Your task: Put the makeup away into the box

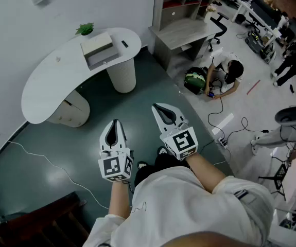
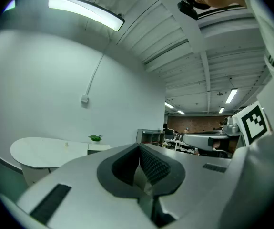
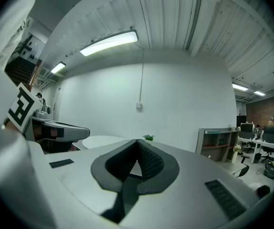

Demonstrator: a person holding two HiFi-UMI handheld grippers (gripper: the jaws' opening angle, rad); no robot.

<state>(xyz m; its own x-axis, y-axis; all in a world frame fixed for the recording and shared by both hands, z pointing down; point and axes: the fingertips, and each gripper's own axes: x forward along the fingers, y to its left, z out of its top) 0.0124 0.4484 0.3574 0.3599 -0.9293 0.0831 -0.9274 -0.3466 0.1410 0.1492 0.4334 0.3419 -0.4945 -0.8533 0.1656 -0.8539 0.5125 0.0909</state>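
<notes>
Far past L claw (image 1: 116, 122), R claw (image 1: 156, 107): box (image 1: 100, 50) on table (image 1: 52, 84).

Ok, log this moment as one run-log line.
left gripper: jaws shut, empty | right gripper: jaws shut, empty | box: on white table ahead, far from both grippers

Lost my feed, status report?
Claws: left claw, right claw shut, empty. Ahead, pale rectangular box on curved white table, untouched. No makeup visible. Only green floor between.
</notes>
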